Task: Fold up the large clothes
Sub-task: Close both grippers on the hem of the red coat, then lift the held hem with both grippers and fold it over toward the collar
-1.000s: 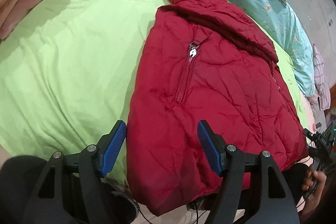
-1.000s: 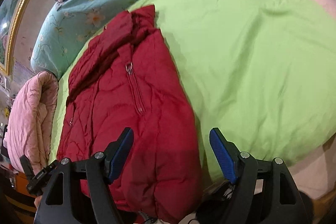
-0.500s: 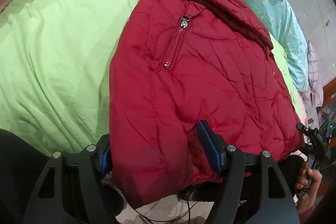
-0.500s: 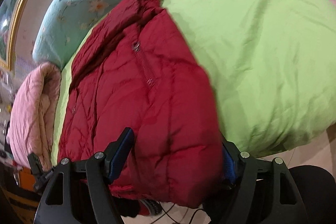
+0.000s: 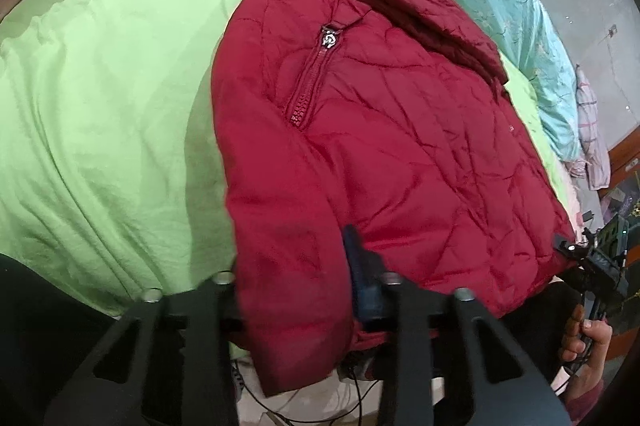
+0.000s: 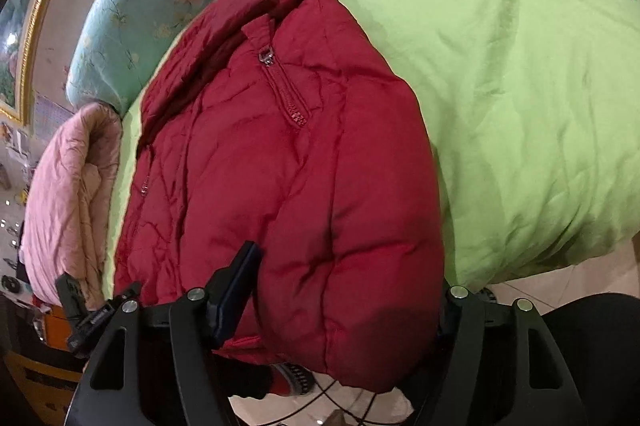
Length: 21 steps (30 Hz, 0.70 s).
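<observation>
Both grippers close on the hem

The left gripper (image 5: 294, 290) and right gripper (image 6: 344, 310) have just been closing (wide apart before) onto the red jacket (image 5: 384, 146).

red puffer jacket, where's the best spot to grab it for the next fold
Probably the near hem corners of the red jacket, from the bed's near edge. The hem overhangs the green sheet, so pads can slip above and below it. Both tongs, left and right, have just been closing there.

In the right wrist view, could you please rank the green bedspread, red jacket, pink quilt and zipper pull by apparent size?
1. green bedspread and red jacket, too alike to separate; the jacket lies nearer the camera
2. pink quilt
3. zipper pull
</observation>
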Tool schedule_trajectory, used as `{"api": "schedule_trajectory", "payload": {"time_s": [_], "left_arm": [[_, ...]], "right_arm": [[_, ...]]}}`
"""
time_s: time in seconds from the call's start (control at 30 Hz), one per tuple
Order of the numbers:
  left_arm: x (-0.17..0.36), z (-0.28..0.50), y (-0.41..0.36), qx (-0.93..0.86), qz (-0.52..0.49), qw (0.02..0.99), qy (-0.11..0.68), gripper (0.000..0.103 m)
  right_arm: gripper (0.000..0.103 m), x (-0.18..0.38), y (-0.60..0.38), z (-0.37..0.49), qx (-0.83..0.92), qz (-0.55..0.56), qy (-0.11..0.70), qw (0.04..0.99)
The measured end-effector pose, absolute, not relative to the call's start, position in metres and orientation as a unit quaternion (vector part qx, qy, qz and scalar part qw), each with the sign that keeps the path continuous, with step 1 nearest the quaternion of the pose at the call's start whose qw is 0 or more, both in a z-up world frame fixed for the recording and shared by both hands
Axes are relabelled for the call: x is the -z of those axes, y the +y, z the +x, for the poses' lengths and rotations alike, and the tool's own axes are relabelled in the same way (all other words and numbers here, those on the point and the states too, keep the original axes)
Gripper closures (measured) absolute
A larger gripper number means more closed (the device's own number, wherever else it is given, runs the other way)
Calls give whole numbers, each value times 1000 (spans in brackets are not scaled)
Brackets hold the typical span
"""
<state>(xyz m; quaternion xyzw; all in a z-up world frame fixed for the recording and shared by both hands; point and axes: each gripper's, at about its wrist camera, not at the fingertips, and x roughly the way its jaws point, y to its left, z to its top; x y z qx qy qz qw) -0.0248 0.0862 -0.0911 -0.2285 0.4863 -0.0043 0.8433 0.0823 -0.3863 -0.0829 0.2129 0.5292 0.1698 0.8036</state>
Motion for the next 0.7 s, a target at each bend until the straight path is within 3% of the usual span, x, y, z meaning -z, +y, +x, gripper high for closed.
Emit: {"api": "schedule_trajectory", "payload": {"time_s": [0.07, 0.17, 0.7], "left_arm": [[84, -26, 87, 14, -227, 848, 478, 84], [66, -28, 86, 29, -223, 860, 459, 88], [-15, -4, 85, 52, -201, 911, 356, 89]], "right_arm": [[73, 79, -386, 80, -189, 221, 521, 802], [81, 69, -384, 79, -211, 217, 508, 807], [86, -6, -376, 94, -286, 246, 392, 839]]}}
